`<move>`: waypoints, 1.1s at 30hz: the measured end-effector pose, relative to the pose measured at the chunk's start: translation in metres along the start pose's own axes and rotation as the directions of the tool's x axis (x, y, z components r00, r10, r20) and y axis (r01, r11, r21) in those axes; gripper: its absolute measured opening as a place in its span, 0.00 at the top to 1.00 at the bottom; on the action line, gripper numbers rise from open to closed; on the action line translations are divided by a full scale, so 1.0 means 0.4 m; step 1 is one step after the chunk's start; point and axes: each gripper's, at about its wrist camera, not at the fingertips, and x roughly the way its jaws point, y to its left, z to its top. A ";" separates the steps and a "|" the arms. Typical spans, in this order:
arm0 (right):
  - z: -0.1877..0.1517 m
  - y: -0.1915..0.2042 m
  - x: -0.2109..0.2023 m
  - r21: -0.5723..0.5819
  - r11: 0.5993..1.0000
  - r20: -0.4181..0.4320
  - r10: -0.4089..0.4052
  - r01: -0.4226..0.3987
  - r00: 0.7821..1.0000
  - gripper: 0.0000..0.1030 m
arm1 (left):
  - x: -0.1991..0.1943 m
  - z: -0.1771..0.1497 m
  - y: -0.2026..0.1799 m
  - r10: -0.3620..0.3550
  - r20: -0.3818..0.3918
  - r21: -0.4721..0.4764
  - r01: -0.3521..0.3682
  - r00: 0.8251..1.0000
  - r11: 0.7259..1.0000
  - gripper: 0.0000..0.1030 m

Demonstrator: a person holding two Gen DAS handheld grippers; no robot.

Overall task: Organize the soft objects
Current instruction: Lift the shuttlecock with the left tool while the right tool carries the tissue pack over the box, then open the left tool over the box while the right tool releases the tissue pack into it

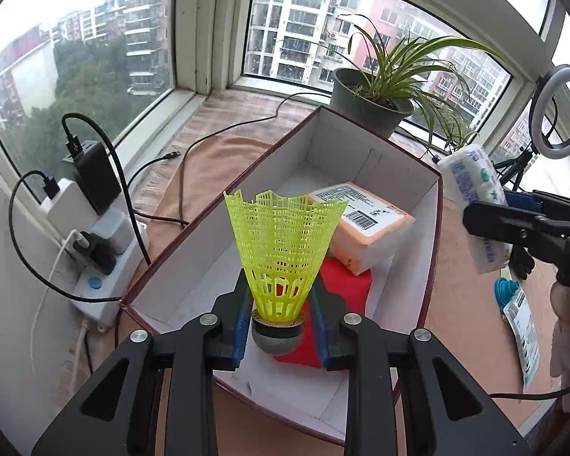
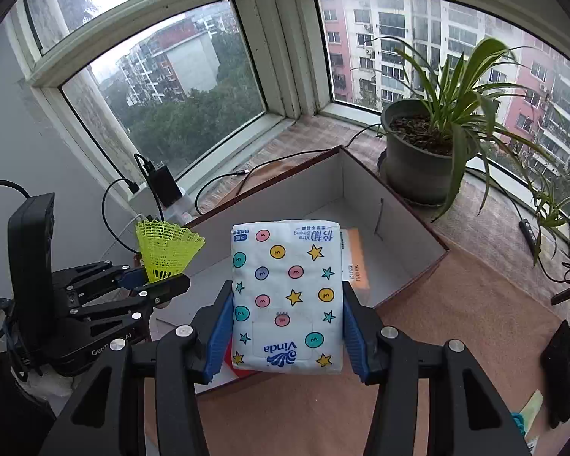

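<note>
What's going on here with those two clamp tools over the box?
A person is tidying small items into an open cardboard box on a window ledge. The left gripper is shut on a yellow shuttlecock, held by its base above the box. The right gripper is clamped on a pack of tissues, also near the box. An orange packet and something red already lie inside.

Box rear free; packs in front

Both grippers, left gripper and right gripper, show black arms, silver screws and ribbed blue pads.
</note>
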 end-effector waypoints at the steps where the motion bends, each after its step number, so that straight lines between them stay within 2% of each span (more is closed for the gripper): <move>1: 0.004 0.004 0.015 0.002 1.000 -0.010 -0.002 0.002 1.000 0.54 | 0.003 0.000 0.003 -0.002 -0.001 -0.001 0.002 1.000 1.000 0.75; 11: 0.030 0.011 0.099 0.033 0.999 -0.069 0.018 -0.015 0.997 0.51 | 0.020 0.007 0.008 -0.029 -0.006 0.012 0.029 1.000 1.000 0.73; 12: 0.032 0.007 0.100 0.039 0.999 -0.069 0.020 -0.017 0.997 0.50 | 0.021 0.008 0.008 -0.027 -0.007 0.015 0.028 1.000 1.000 0.69; 13: 0.034 0.003 0.097 0.048 0.999 -0.064 0.022 -0.019 0.998 0.45 | 0.021 0.009 0.007 -0.022 -0.010 0.018 0.023 1.000 1.000 0.57; 15: 0.037 -0.005 0.092 0.068 0.997 -0.050 0.033 -0.030 0.998 0.38 | 0.017 0.010 0.007 -0.015 -0.006 0.021 0.015 1.000 1.000 0.41; 24: 0.035 -0.026 0.053 0.103 0.994 -0.023 0.044 -0.041 0.999 0.38 | -0.008 0.013 0.011 -0.018 0.020 0.015 0.018 1.000 1.000 0.41; 33: -0.016 -0.073 -0.016 0.152 0.988 0.023 0.030 -0.033 0.999 0.38 | -0.034 -0.008 -0.005 -0.028 0.022 -0.008 0.028 0.999 1.000 0.41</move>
